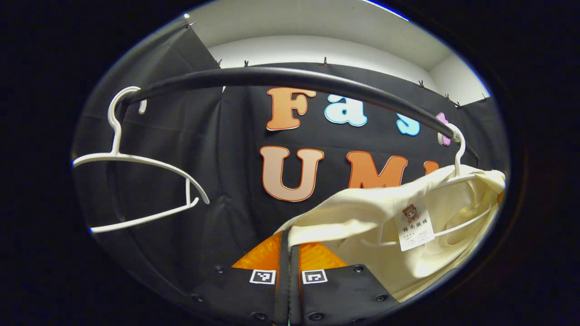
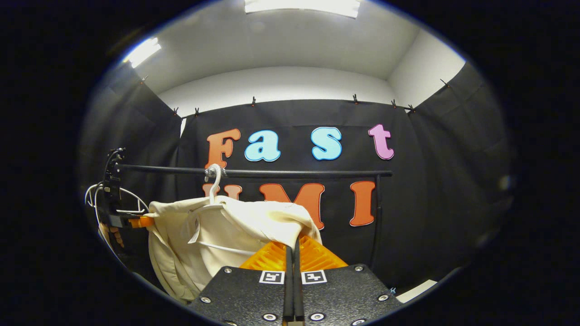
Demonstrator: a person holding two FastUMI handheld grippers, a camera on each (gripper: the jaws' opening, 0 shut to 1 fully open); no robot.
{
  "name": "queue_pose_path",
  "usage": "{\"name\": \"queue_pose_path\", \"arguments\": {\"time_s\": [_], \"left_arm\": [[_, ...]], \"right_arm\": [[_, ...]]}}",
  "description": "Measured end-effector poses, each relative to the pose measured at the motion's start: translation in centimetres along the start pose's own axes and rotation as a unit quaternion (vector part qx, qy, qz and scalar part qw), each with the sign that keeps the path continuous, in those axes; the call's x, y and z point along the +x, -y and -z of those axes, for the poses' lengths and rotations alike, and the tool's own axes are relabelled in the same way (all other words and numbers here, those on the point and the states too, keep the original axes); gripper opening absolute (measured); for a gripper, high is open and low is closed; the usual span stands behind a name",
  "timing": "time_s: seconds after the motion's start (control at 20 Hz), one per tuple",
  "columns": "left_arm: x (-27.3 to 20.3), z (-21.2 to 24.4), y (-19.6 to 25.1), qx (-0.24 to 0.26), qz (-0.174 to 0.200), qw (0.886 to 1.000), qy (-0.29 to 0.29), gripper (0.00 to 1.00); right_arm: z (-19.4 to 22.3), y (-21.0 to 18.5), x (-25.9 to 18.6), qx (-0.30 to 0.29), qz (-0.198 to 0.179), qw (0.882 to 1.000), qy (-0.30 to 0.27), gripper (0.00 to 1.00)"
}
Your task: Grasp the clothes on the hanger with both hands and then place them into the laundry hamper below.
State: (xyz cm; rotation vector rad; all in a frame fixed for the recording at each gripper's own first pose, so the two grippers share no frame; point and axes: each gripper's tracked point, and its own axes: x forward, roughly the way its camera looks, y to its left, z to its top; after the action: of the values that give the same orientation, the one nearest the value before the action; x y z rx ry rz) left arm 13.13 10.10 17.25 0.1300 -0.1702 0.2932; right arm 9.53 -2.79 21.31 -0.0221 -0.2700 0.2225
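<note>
1. Rail (image 2: 272,173): the shirt (image 2: 235,226) hangs on its hanger (image 2: 214,181) toward the rail's left end; a bare hanger (image 1: 136,181) sits at the far end.
2. Left gripper (image 1: 290,242): fingers closed, pinching the shirt's (image 1: 385,213) shoulder edge.
3. Right gripper (image 2: 292,244): closed on the other shoulder.
4. Both grasps look done. Left: unhook, lower into hamper.

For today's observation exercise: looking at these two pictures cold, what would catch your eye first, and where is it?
First, the cream garment draped on a white hanger from the black rail, low and left of centre in the right gripper view. Both grippers pinch its edges: left gripper, right gripper. An empty hanger hangs at the rail's left end.
</note>
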Motion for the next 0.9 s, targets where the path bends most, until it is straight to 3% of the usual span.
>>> {"name": "queue_pose_path", "arguments": {"time_s": [0.2,0.35,0.65,0.85,0.9], "left_arm": [[1.0,-1.1,-0.3,-0.001,0.003,1.0,0.011,0.07],[1.0,-1.9,0.3,-0.003,0.012,1.0,0.017,0.07],[2.5,-2.7,2.2,0.005,0.05,0.999,0.02,0.07],[3.5,-3.0,2.8,0.009,0.058,0.998,0.022,0.07],[3.8,-2.9,3.1,0.013,0.06,0.998,0.019,0.07]], "right_arm": [[-1.4,-0.2,-0.4,0.067,-0.034,0.997,0.016,0.0],[-1.5,1.5,-0.1,0.089,-0.027,0.996,0.011,0.0],[-3.6,4.6,0.7,0.088,-0.021,0.996,0.009,0.0],[-2.1,6.4,2.0,0.076,-0.02,0.997,-0.018,0.0],[-1.0,6.9,2.3,0.074,-0.018,0.997,-0.03,0.05]]}}
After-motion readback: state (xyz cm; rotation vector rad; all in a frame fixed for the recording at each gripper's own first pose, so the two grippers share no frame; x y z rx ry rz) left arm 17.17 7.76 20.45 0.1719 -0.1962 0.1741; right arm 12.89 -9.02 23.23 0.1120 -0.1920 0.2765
